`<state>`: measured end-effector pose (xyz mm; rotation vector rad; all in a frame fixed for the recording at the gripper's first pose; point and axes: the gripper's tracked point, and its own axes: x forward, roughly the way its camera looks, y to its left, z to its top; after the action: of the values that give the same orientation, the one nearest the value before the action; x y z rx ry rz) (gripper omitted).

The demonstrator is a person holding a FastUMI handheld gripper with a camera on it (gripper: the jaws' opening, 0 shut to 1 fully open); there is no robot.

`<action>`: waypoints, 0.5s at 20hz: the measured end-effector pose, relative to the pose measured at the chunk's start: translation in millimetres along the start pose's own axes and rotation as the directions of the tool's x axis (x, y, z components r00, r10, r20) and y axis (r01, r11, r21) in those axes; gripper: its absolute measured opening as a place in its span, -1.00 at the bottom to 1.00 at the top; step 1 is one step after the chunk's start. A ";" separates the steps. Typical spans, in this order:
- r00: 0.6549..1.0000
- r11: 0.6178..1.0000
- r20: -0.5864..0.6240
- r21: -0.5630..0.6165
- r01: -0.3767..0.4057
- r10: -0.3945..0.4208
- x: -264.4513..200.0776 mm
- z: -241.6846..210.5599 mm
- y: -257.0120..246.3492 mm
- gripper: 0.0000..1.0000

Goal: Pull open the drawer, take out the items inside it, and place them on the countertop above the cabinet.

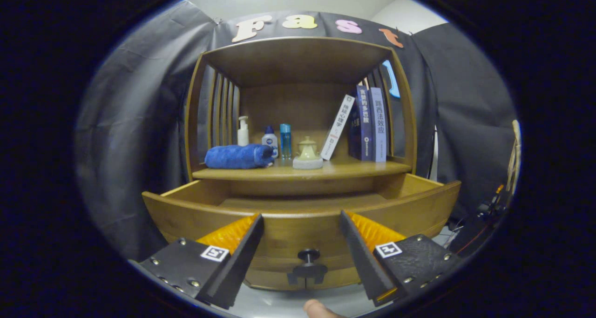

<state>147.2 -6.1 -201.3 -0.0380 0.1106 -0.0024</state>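
- Gripper [301, 225]: fingers spread wide, nothing held between them.
- Fingertips [255, 222] sit level with the top edge of the drawer front, one to each side of the middle, not touching any item.
- Knob [308, 256]: dark, round, on the drawer front, in the gap between the fingers and below their tips, with a dark plate under it.
- A fingertip of a person [319, 308] shows just below the knob, near the gripper's base.
- Drawer [298, 234]: wooden, pulled out toward the gripper. The part of its floor that can be seen is bare wood; the near part is hidden behind the front.
- Countertop [354, 168]: the wooden shelf just above and behind the open drawer.
- On it: a rolled blue towel [238, 156], with a white pump bottle [242, 131] behind it.
- Next along: a small white bottle [269, 138], a clear blue bottle [285, 141], a pale lidded pot [307, 154].
- Beyond the pot: a white book [338, 127] leaning on upright dark books [370, 123].
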 end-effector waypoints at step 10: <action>1.000 1.000 -0.021 -0.004 -0.003 0.003 71.1 4.0 7.1 0.98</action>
<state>218.3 0.8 -205.4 -0.0415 0.1321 0.0000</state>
